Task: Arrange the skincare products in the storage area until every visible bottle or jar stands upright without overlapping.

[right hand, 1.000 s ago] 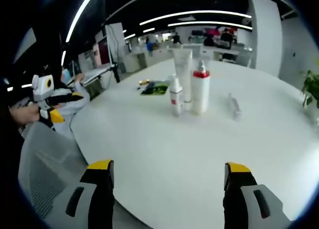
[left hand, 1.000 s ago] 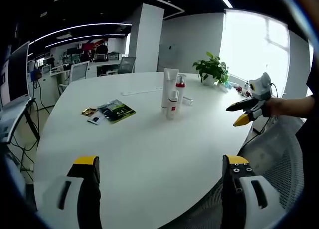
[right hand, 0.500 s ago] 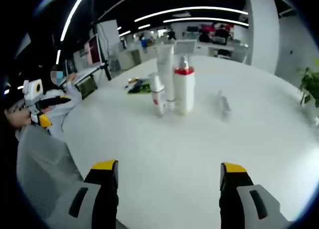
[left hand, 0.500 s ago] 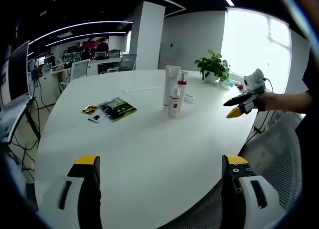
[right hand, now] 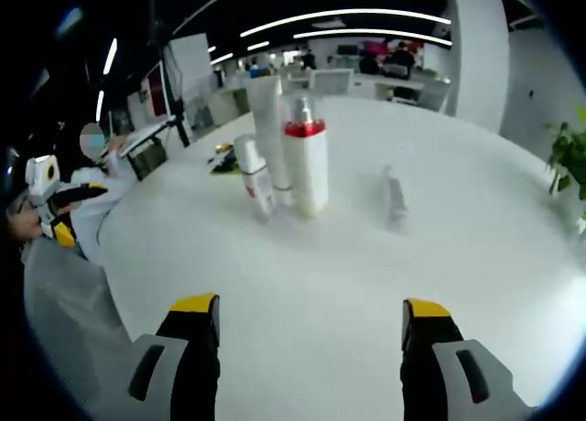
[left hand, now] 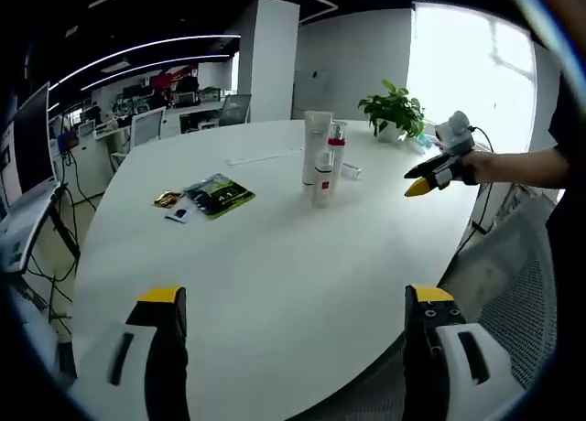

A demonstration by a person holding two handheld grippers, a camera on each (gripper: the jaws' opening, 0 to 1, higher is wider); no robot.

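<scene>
Three skincare containers stand upright close together on the white table (left hand: 256, 265): a tall white tube (right hand: 266, 133), a white pump bottle with a red collar (right hand: 306, 165) and a small white bottle with a red label (right hand: 251, 177). In the left gripper view the same group (left hand: 321, 161) stands at the far middle. A small clear tube (right hand: 394, 198) lies flat to their right. My left gripper (left hand: 293, 348) is open near the table's front edge. My right gripper (right hand: 302, 357) is open, short of the bottles; it also shows from outside as the right gripper (left hand: 428, 176), held by a hand.
A green packet (left hand: 218, 195) and small sachets (left hand: 168, 201) lie on the table's left part. A potted plant (left hand: 394, 119) stands at the far edge. A mesh chair (left hand: 513, 284) is at the table's right side. Desks and chairs fill the office behind.
My right gripper has moved in over the table toward the bottles, which now look larger and more to the left. The left gripper view has barely shifted.
</scene>
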